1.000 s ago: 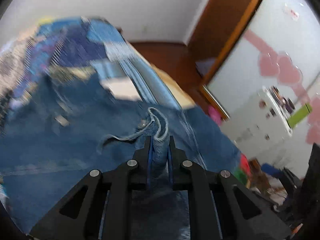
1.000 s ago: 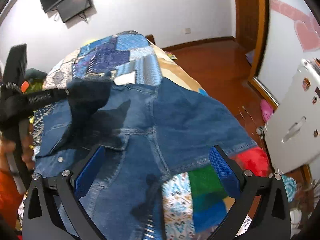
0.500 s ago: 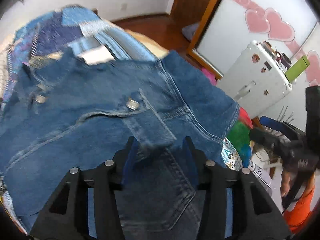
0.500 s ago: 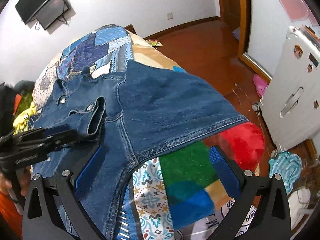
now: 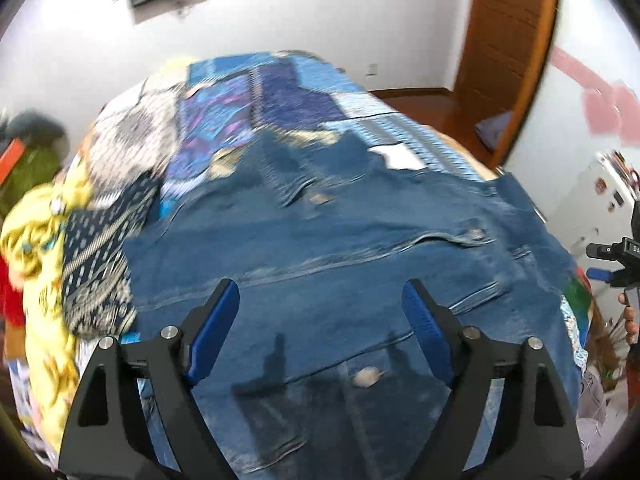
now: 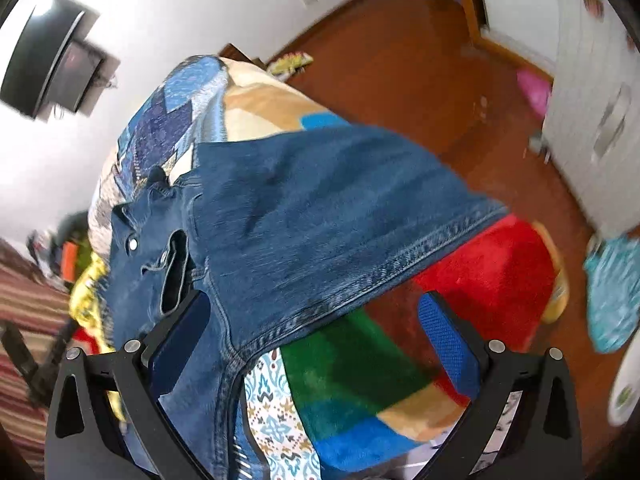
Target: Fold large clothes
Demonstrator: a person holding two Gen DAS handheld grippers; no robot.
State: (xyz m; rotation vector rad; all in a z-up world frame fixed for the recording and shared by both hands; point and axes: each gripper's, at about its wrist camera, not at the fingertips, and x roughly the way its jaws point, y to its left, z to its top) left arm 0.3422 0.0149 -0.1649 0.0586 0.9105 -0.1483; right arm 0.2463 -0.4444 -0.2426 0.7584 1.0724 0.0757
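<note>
Denim jacket [image 5: 320, 240] on patchwork bedspread [image 5: 248, 120], wooden floor [image 6: 400, 68], white walls [image 5: 320, 8]

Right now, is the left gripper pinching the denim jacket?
No. The left gripper has just been opening and stands wide, with the denim jacket lying flat on the bed below it, untouched by the pads.

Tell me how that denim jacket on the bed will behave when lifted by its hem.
The denim jacket will probably droop rather than hold shape: its hem already follows the curve of the bed edge. It looks fairly heavy for cloth, with thick stitched seams and metal buttons. It seems unlikely to slip, since coarse weave should grip the blue pads.
</note>
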